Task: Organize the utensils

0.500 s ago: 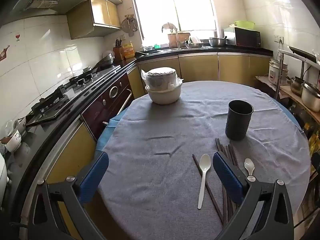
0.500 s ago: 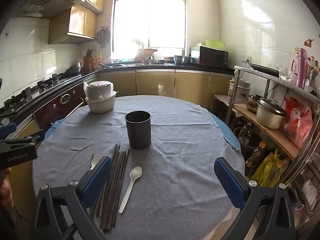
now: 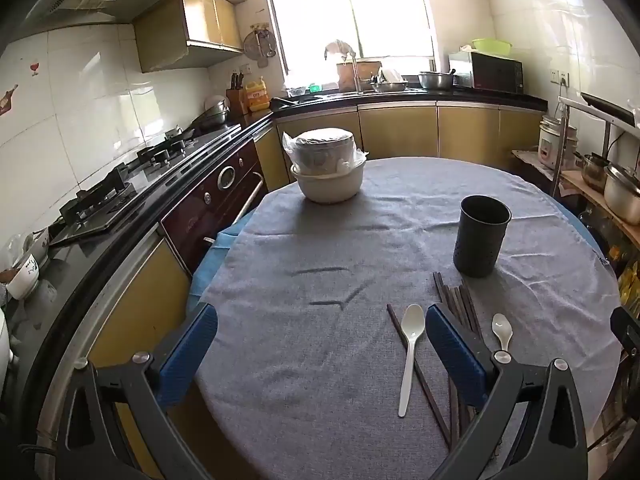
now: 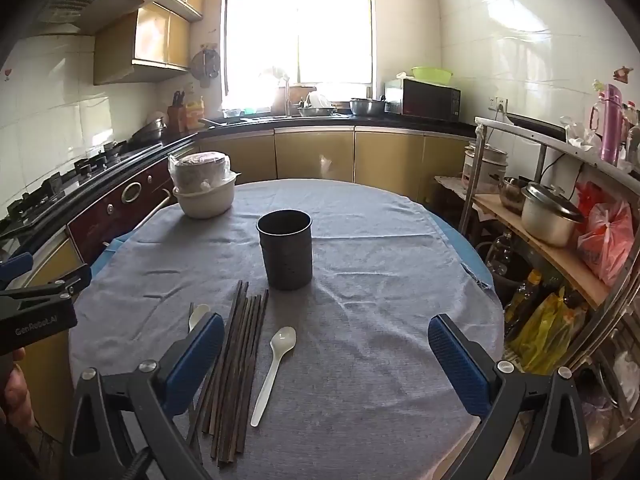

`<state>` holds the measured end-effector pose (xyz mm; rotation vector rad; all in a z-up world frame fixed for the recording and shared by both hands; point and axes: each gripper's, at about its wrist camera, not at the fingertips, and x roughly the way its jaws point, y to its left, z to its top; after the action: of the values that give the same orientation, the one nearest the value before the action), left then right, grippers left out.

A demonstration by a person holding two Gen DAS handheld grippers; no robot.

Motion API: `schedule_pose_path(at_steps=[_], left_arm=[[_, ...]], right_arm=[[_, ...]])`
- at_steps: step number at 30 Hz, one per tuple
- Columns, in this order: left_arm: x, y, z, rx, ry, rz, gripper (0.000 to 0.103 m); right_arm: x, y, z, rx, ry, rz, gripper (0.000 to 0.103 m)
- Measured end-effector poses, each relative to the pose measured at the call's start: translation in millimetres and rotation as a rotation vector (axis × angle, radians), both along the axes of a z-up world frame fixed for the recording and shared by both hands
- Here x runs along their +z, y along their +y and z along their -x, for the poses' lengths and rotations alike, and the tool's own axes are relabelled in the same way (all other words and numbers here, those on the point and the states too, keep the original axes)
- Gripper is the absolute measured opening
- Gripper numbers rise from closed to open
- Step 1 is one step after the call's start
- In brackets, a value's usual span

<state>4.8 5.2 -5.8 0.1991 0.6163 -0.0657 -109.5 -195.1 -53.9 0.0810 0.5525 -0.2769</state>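
On the grey-clothed round table (image 3: 304, 360), the left gripper (image 3: 320, 356) hovers wide open and empty near the front edge, with a covered white bowl (image 3: 327, 172) far behind it. A white spoon (image 3: 411, 352) lies over one stray chopstick (image 3: 420, 368), then the chopstick bundle (image 4: 236, 364) and a second spoon (image 4: 274, 368), all just in front of the upright dark holder (image 4: 285, 254). The right gripper (image 4: 326, 364) is likewise spread wide, holding nothing.

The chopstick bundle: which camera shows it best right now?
The right wrist view: the chopsticks lie in nearly full length left of the white spoon, only their near ends behind the tool finger. In the left wrist view, the finger covers much of the chopsticks.
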Motion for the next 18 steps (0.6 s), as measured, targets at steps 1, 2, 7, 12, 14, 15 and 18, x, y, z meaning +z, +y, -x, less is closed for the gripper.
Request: schedule_pose_path(at_steps=[1, 2, 7, 12, 14, 15, 18], left_arm=[[-0.3, 0.6, 0.2, 0.000, -0.001, 0.000, 0.103], [-0.1, 1.5, 0.3, 0.000, -0.002, 0.001, 0.103], [-0.8, 2.4, 0.8, 0.004, -0.006, -0.002, 0.103], [-1.0, 3.3, 1.5, 0.006, -0.005, 0.000, 0.103], [-1.5, 3.2, 1.0, 0.006, -0.002, 0.000, 0.103], [-2.0, 3.2, 0.6, 0.007, 0.000, 0.000, 0.103], [-3.4, 3.3, -0.1, 0.008, 0.004, -0.001, 0.103]], right_arm=[[0.2, 1.0, -0.2, -0.001, -0.002, -0.001, 0.103], [1.4, 2.0, 0.0, -0.001, -0.003, -0.002, 0.103], [3.6, 8.8, -0.6, -0.014, -0.011, 0.010, 0.103], [2.3, 10.5, -2.3, -0.016, 0.000, 0.013, 0.103], [1.3, 10.1, -2.5, -0.016, 0.004, 0.011, 0.103], [0.7, 9.7, -2.9, -0.015, 0.007, 0.008, 0.103], [-0.4, 10.0, -3.1, -0.015, 0.010, 0.004, 0.103]])
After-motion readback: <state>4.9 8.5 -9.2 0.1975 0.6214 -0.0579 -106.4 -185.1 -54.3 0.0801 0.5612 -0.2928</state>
